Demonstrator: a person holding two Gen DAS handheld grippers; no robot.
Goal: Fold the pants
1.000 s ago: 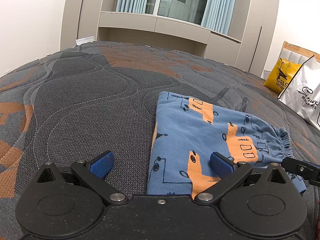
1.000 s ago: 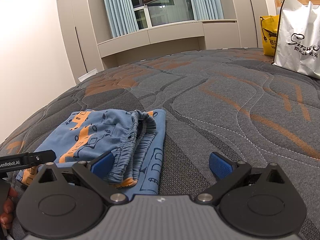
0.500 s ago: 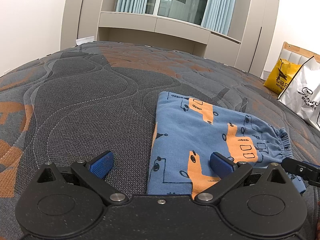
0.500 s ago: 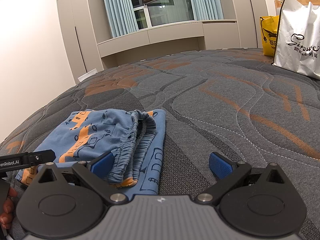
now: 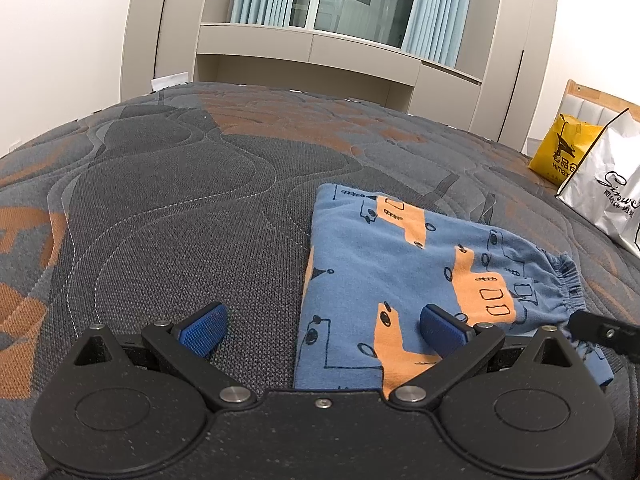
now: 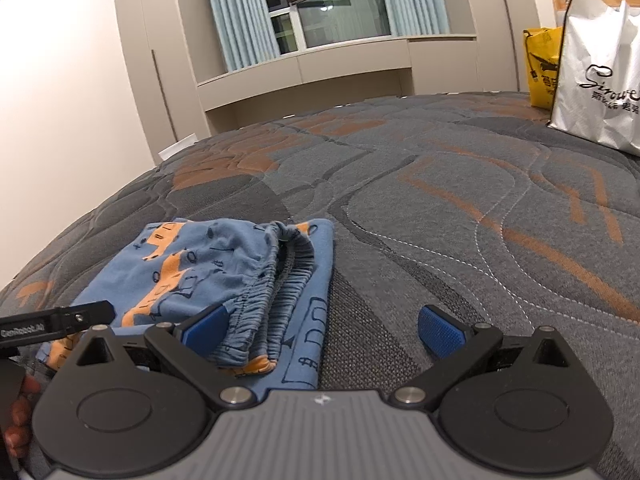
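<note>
Almost nothing is being changed from the frames of a second ago: the left wrist view is matching its earlier pictures, while the right wrist view is now being tilted slightly, with the room leaning and the pants sitting a little lower and nearer. The pants (image 5: 404, 280), blue with orange truck prints, are lying folded into a compact stack on the grey and orange quilted mattress (image 5: 180, 208), their gathered elastic waistband (image 6: 280, 272) being turned toward the right-hand side. The left gripper (image 5: 322, 326) is being held low over the mattress with its fingers spread wide and nothing between them; one blue pad (image 5: 440, 330) is being seen over the near edge of the pants, the other (image 5: 202, 328) over bare mattress. The right gripper (image 6: 320, 332) is likewise being held released and wide, one pad (image 6: 204, 330) just beside the waistband and the other (image 6: 440, 330) over the mattress. Whether either pad is touching the cloth cannot be told. A white bag (image 6: 596, 76) and a yellow bag (image 6: 540, 64) are standing well apart from the pants, at the far side of the mattress.
</note>
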